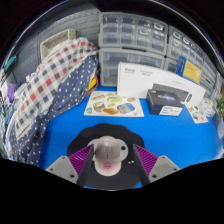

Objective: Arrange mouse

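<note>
A grey computer mouse (107,154) lies on a round black mouse pad (88,135) on the blue tabletop (170,135). My gripper (110,164) is open, and the mouse stands between its fingers. The left purple pad (76,163) is close beside the mouse's left flank. The right purple pad (148,159) stands off from the mouse with a small gap. The mouse rests on the pad on its own, its near end hidden low between the fingers.
A plaid and dotted cloth (55,88) is heaped to the left. Beyond the pad lie a printed sheet (114,103), a black box (165,101) and a white box (140,78). Plastic drawer units (130,38) line the back.
</note>
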### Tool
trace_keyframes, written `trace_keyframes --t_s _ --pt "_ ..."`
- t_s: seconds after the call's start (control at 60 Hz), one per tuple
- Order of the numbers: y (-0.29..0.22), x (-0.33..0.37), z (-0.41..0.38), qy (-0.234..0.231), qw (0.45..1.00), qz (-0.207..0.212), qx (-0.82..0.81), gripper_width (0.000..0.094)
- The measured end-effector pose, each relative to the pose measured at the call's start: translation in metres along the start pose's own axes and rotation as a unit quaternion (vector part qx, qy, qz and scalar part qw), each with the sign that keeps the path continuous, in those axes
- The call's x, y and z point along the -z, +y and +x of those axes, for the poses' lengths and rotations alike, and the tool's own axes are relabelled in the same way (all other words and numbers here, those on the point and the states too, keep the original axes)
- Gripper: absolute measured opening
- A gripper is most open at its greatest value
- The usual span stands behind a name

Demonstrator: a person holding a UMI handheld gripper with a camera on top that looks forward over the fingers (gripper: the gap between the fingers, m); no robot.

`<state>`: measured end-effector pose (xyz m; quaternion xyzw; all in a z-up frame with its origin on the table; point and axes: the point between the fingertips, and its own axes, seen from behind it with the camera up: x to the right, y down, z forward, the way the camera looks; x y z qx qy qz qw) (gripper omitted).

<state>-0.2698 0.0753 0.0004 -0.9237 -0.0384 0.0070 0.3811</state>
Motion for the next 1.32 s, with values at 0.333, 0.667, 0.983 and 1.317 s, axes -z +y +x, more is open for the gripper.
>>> trace_keyframes --t_s 0.333,0.667,0.983,1.317 --pt "-0.065 0.111 0.099 0.013 0.997 0.066 -0.03 0.081" --pt "-0.055 0.212 0.261 0.038 0.993 0.11 -0.022 0.0794" --pt "-0.013 0.254 0.345 0.017 0.994 0.108 -0.026 0.0791" --pt "0.015 0.263 0.367 0.007 0.995 0.092 -0.046 0.0788"
